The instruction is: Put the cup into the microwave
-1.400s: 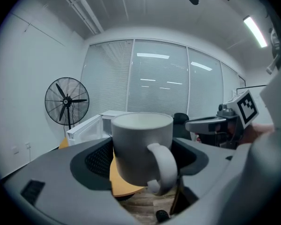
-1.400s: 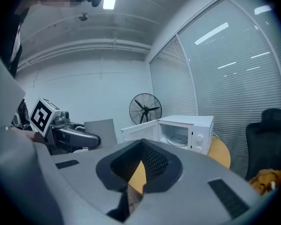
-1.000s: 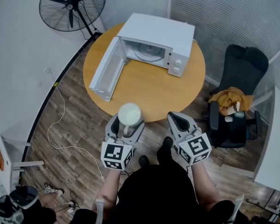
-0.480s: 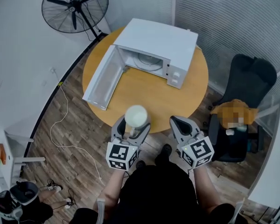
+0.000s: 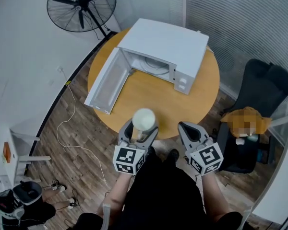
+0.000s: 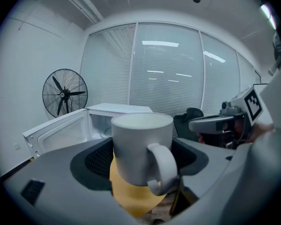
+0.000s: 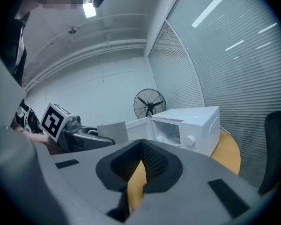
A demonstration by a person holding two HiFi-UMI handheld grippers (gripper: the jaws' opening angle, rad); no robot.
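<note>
My left gripper point(image 5: 143, 127) is shut on a white cup point(image 5: 144, 119), held upright over the near edge of the round wooden table point(image 5: 149, 97). In the left gripper view the cup point(image 6: 139, 142) fills the gap between the pads, handle towards the camera. The white microwave point(image 5: 163, 47) stands at the table's far side, its door point(image 5: 105, 83) swung wide open to the left and the turntable showing inside. My right gripper point(image 5: 188, 128) hovers beside the cup at the table edge, its jaws together and holding nothing. The right gripper view shows the microwave point(image 7: 189, 125) ahead.
A black standing fan point(image 5: 81, 6) is beyond the table on the left. A black office chair point(image 5: 259, 95) with an orange bundle stands to the right. A white cable point(image 5: 67, 123) trails across the wooden floor. Blinds cover the far wall.
Both grippers and the cup have moved forward, from just short of the table's near edge to over it. The microwave door stays open.
</note>
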